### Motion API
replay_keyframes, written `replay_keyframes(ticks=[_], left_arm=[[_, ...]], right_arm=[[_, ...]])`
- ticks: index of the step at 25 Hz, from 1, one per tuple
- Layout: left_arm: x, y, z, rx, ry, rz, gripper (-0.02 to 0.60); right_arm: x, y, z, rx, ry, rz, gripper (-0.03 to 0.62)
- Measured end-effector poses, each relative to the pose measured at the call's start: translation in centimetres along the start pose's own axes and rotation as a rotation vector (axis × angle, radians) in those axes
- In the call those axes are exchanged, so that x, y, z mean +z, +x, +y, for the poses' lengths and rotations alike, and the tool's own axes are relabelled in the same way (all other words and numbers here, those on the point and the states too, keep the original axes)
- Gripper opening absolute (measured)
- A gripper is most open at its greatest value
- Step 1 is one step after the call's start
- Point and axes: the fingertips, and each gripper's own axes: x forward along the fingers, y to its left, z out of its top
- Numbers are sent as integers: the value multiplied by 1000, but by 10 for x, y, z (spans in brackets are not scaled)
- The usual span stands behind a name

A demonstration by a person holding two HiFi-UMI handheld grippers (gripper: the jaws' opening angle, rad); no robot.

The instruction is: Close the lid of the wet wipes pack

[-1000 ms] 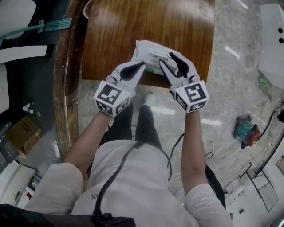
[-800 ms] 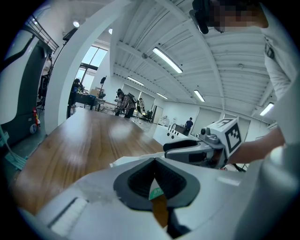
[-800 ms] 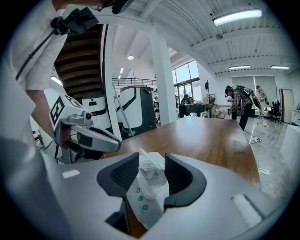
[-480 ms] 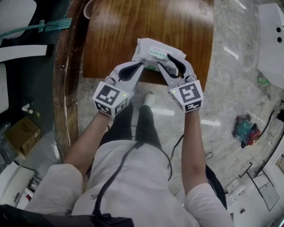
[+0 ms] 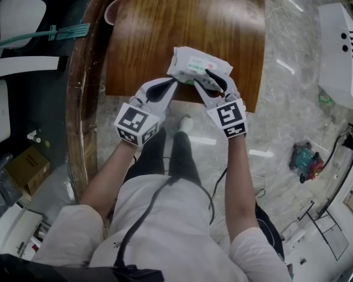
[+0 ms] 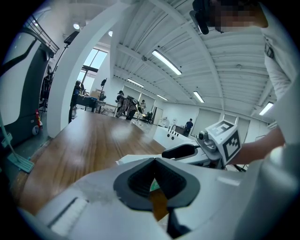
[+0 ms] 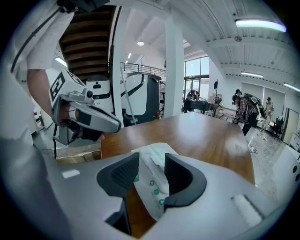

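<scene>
The wet wipes pack (image 5: 198, 65) is white with green print and sits at the near edge of the wooden table (image 5: 165, 33). Its white lid patch faces up and looks flat. My left gripper (image 5: 172, 81) is at the pack's left corner. In the left gripper view the jaws (image 6: 153, 161) nearly meet on the pack's thin edge (image 6: 133, 158). My right gripper (image 5: 203, 76) holds the pack's near right end. In the right gripper view the crinkled end (image 7: 152, 185) is pinched between the two pads of that gripper (image 7: 152, 161).
The table's near edge runs just under both grippers, with my legs and the marble floor below it. A white cup (image 5: 109, 8) stands at the table's far left corner. A red and green tool (image 5: 303, 162) lies on the floor to the right.
Both grippers and the pack have shifted a little further onto the table. The right gripper has rolled, and the pack has turned with it, so its top shows more fully.
</scene>
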Motion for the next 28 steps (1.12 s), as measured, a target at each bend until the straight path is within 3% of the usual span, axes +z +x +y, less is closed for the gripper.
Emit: replay_keyframes(ticks=[28], left_arm=[[-2, -27, 11, -29, 1, -8, 5]], right_arm=[[-19, 24, 24, -30, -24, 184, 184]])
